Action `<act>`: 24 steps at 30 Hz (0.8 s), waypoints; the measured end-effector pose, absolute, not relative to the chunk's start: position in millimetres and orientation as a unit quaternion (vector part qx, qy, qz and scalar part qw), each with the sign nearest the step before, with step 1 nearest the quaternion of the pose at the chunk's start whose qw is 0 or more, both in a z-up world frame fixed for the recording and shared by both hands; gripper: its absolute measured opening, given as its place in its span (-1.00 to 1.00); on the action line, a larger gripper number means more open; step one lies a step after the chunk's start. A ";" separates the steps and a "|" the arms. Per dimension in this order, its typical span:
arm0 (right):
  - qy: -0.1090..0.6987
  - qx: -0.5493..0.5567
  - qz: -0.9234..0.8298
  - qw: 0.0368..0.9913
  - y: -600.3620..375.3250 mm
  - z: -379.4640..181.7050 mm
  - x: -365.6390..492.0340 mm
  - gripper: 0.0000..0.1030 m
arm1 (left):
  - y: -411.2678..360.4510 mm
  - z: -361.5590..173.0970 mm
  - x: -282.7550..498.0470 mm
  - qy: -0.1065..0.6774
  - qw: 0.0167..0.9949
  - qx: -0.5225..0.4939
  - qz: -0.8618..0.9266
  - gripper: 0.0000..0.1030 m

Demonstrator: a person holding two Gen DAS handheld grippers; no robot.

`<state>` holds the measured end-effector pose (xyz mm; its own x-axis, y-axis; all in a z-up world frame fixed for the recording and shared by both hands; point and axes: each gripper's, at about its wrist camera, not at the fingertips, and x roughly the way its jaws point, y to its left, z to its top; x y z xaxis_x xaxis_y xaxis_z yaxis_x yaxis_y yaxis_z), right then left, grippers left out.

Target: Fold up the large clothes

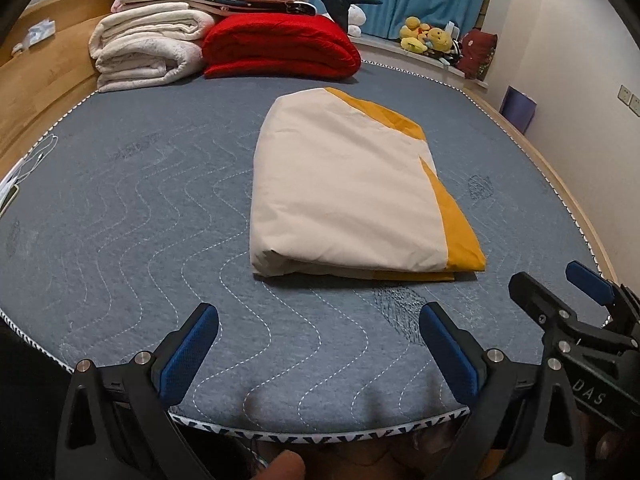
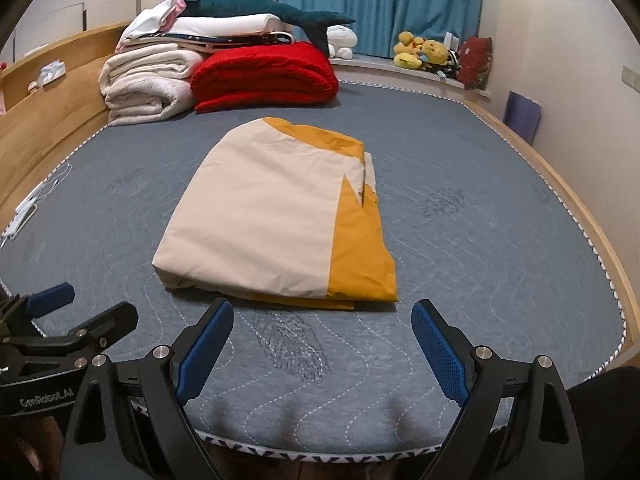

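A cream and yellow cloth (image 1: 352, 196) (image 2: 280, 216) lies folded into a thick rectangle on the grey quilted mattress (image 1: 132, 216) (image 2: 480, 240). My left gripper (image 1: 320, 316) hangs open over the mattress's near edge, short of the cloth, with nothing between its blue pads. My right gripper (image 2: 322, 312) is open too, just in front of the cloth's near fold, empty. In the left wrist view the right gripper (image 1: 560, 284) shows at the right edge. The left gripper (image 2: 86, 304) appears at the left edge of the right wrist view.
Folded white blankets (image 1: 148, 48) (image 2: 148, 84) and a red blanket (image 1: 280, 44) (image 2: 264, 76) are stacked at the bed's far end, with a plush shark (image 2: 256, 6) on top. Wooden bed frame (image 1: 44, 92) runs along the left. Plush toys (image 1: 428, 36) sit on the windowsill.
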<state>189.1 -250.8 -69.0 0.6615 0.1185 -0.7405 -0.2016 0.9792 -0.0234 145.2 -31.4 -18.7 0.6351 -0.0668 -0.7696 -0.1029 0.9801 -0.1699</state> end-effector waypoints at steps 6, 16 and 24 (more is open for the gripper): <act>0.403 -0.053 0.087 0.910 -248.1 -72.3 192.3 0.76 | -34.9 -20.1 146.0 0.427 0.899 -0.094 0.002 0.94; 0.401 -0.052 0.079 0.911 -252.9 -73.3 193.4 0.76 | -40.3 -19.1 143.7 0.418 0.904 -0.086 0.000 0.94; 0.399 -0.054 0.082 0.912 -253.4 -73.8 193.9 0.76 | -39.4 -17.6 142.4 0.415 0.906 -0.087 0.002 0.95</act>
